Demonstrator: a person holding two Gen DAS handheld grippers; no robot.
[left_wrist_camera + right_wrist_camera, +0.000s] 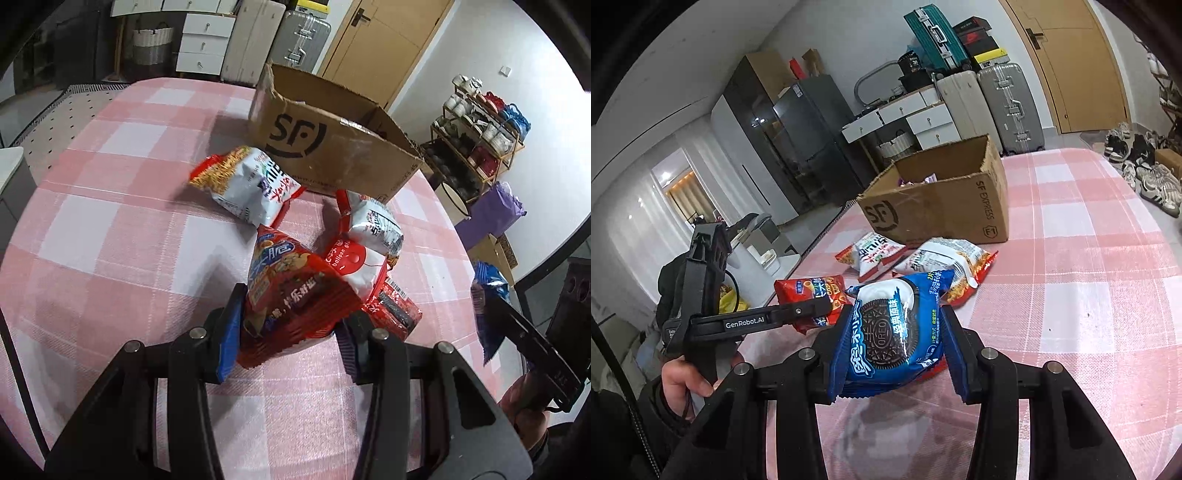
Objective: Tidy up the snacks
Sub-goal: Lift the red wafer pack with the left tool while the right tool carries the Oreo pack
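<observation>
Left wrist view: left tongs (290,328) clamped on a crinkly red snack bag (295,295), blue pads pressing both sides, bag lifted clear of the bench (110,221). Right wrist view: right tongs (894,347) clamped on a glossy blue Oreo packet (890,332), held above the cloth. Still lying on the bench: two white-and-red noodle snack bags (247,184) (373,225), a white and red balloon-print pouch (354,266), a dark red packet (395,310), all close together just in front of an open brown cardboard box (332,147) printed SF. Pink and white checked cloth over the bench, soft weave. Behind: suitcases (1008,107), white drawers (203,44), wooden door (376,40), shoes on the floor (1145,173).
</observation>
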